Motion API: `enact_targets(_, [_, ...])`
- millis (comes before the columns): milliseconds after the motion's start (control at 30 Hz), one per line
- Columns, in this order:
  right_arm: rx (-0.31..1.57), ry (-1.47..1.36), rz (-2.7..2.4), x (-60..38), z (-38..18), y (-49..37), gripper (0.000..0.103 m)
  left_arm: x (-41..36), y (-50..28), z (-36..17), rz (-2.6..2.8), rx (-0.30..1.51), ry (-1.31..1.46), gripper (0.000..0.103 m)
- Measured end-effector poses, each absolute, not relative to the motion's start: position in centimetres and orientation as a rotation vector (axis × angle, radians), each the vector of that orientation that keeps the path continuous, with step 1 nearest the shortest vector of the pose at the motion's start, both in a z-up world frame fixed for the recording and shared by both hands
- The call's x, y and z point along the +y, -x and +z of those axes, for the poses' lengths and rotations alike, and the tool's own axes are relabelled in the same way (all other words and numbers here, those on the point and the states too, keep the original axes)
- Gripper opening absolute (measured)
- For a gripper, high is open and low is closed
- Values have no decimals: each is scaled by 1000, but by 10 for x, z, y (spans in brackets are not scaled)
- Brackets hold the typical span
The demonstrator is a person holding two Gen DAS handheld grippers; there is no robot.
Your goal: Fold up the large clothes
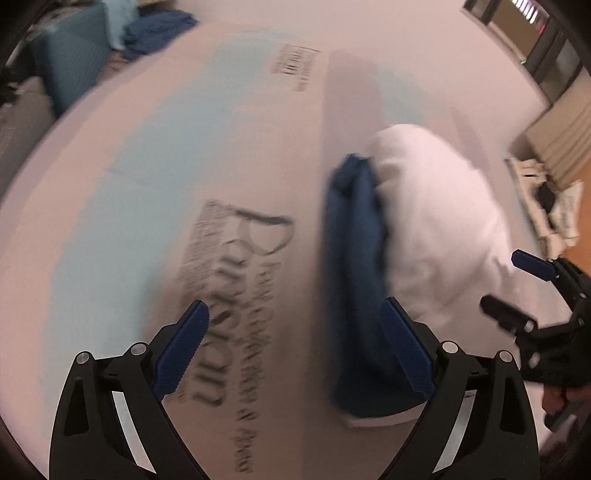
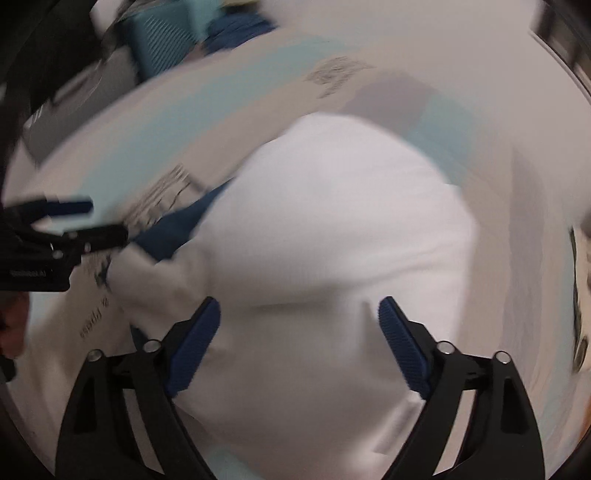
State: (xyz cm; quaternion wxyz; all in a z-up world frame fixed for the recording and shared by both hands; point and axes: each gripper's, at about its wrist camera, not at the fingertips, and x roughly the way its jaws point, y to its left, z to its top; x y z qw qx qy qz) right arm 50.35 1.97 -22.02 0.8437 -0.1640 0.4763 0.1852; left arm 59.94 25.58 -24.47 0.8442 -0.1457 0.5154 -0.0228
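Clothes first: we've got a white garment (image 2: 332, 236) bunched up in a soft heap on the table cover (image 1: 155, 155), which is pale with light blue patches and dark printed lettering. Tucked against the heap's left side is a dark blue piece of fabric (image 1: 354, 266); we can't tell if it's part of the same garment or a separate one, both views are pretty blurry.

Our left gripper (image 1: 295, 343) hangs over the printed cover with its jaws spread wide and nothing between them. Its right finger sits just in front of the blue fabric, though we can't tell if it touches.

Our right gripper (image 2: 299, 332) is above the near part of the white heap, jaws also wide apart. The cloth lies under and between the fingers, but the pads aren't pinching it.

Far left, past the table edge, we can see a teal ribbed bin (image 1: 74, 70) with more dark blue cloth (image 1: 155, 29) piled next to it. Off to the far right is some wooden flooring (image 1: 576, 236).
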Motion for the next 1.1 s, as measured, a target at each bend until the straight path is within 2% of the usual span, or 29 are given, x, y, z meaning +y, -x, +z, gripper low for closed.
enact_targets(100, [1072,213,325,-29,-221,-532,88,252,-624,-257,-119,1128,344,92])
enact_targets(333, [1280,-121,336,-95,-282,-572,88,224,-669,-314,-345,1321,504,92])
enact_targets(467, [1328,-237,376,-102,-311,-582,95,215,-673,-333,-370,1363,573,92])
enact_targets(567, [1377,-368,409,-111,-327,-585,95,202,-675,-340,-378,1388,546,92])
enact_targets(600, [1381,-393,421,-112,-329,-584,90,197,-676,-341,-375,1396,533,91])
enact_targets(667, [1373,-395,451,-108,-328,-583,80,191,-679,-342,-379,1403,520,75])
enact_targets(700, [1361,-376,449,-106,-326,-583,69,188,-681,-343,-369,1404,510,70])
enact_targets(767, [1344,-364,461,-103,-319,-582,53,185,-681,-340,-370,1382,506,40])
enact_targets(800, [1335,-356,466,-99,-314,-581,45,184,-680,-337,-360,1367,496,33])
enact_targets(833, [1324,-342,470,-97,-307,-579,43,183,-678,-333,-360,1357,486,25])
enact_targets(900, [1299,-294,476,-84,-292,-578,36,182,-675,-326,-355,1335,479,19])
enact_targets(1100, [1219,-165,547,-41,-237,-582,33,203,-659,-280,-336,1253,442,17])
